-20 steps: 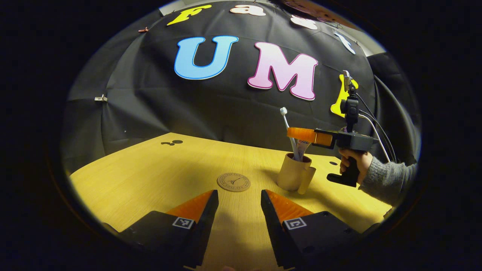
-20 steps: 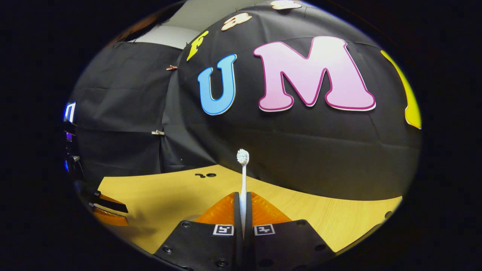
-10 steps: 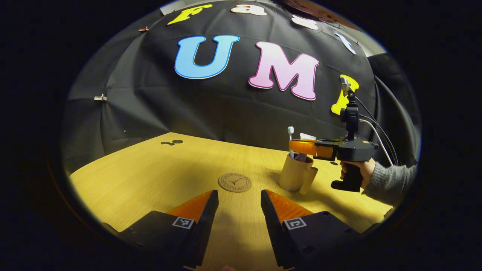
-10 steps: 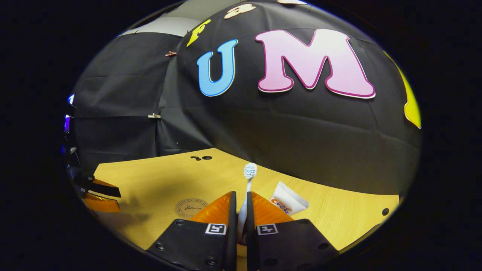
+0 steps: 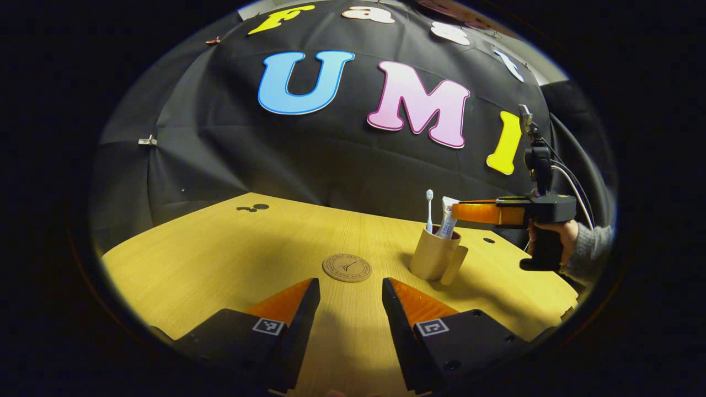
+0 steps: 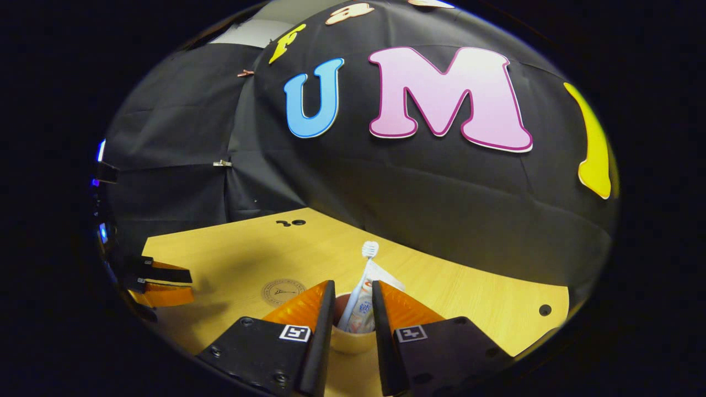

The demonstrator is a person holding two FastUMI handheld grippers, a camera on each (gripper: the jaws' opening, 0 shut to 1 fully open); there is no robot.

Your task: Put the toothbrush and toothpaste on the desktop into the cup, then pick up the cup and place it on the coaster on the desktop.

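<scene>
A tan cup (image 5: 437,259) with a handle stands on the wooden desktop (image 5: 231,253), right of a round brown coaster (image 5: 347,267). A white toothbrush (image 5: 429,209) and a toothpaste tube (image 5: 447,218) stand upright inside the cup. My right gripper (image 5: 460,211), held by a hand in a grey sleeve, hovers just right of the cup's top. In the right gripper view, my right gripper (image 6: 353,292) is open above the cup (image 6: 347,339), with the toothbrush (image 6: 361,275) and the toothpaste (image 6: 367,300) seen between its fingers, untouched. My left gripper (image 5: 351,289) stands open, low over the desktop in front of the coaster.
The booth's black cloth wall closes off the back of the desktop. Small dark holes (image 5: 252,208) mark the far left of the desktop, and another hole (image 5: 488,240) lies behind the cup. In the right gripper view the left gripper (image 6: 160,278) shows at the far left.
The right gripper lowered the toothbrush into the cup, opened and let it go, then drew back to the right. The left gripper stayed still.
</scene>
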